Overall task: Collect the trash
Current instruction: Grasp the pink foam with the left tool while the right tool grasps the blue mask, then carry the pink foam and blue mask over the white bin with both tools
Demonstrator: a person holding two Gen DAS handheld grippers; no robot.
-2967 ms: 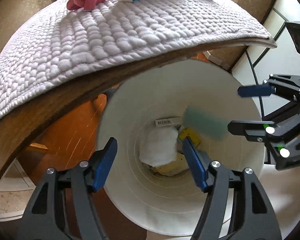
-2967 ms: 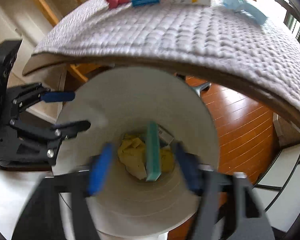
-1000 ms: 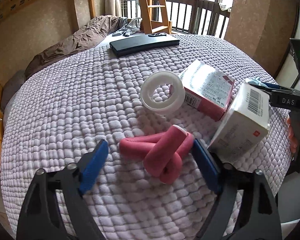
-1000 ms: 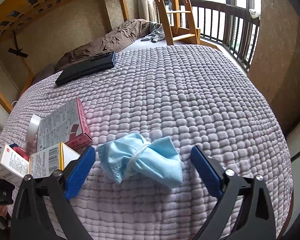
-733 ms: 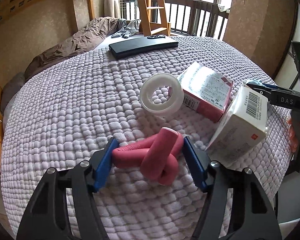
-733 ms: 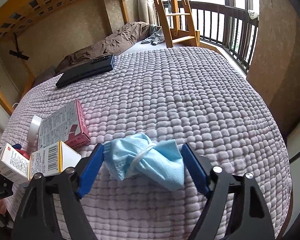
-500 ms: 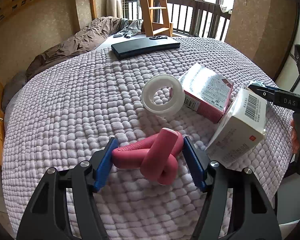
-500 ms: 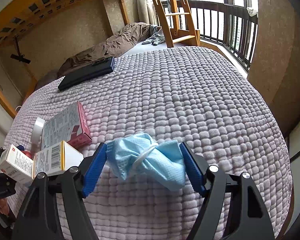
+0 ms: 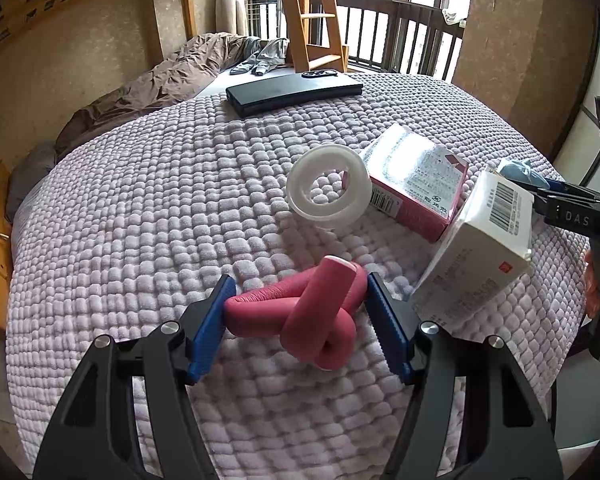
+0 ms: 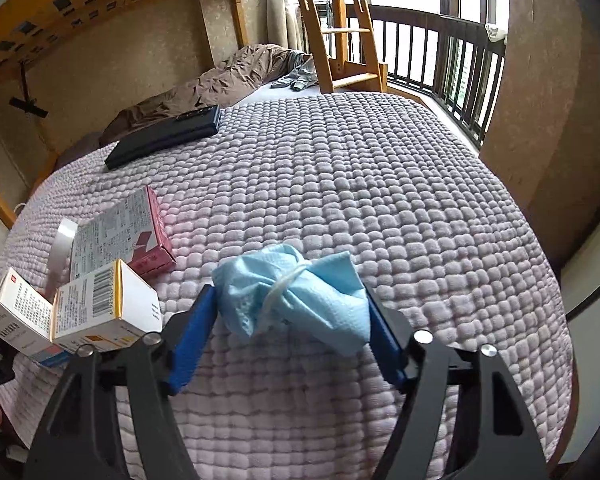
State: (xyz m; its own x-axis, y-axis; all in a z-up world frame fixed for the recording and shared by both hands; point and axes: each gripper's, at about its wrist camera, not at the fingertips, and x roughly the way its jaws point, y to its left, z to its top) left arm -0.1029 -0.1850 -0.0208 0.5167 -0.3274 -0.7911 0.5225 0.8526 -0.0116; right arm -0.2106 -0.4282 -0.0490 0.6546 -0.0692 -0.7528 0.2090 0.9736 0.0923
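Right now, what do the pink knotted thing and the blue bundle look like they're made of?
Pink knot: probably soft foam tubing, matte and finely textured, with a pale core at its cut end. Blue bundle: apparently a crumpled disposable mask, thin nonwoven fabric with a dimpled weave, tied by its white ear loop.

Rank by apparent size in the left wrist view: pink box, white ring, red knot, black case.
1. black case
2. red knot, enlarged by nearness
3-4. pink box and white ring look alike

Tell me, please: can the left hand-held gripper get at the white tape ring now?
Probably not at once. The left hand-held gripper is shut on the knotted pink foam tube, so its jaws are full. The white tape ring lies just beyond, leaning on the pink box, with nothing else between.
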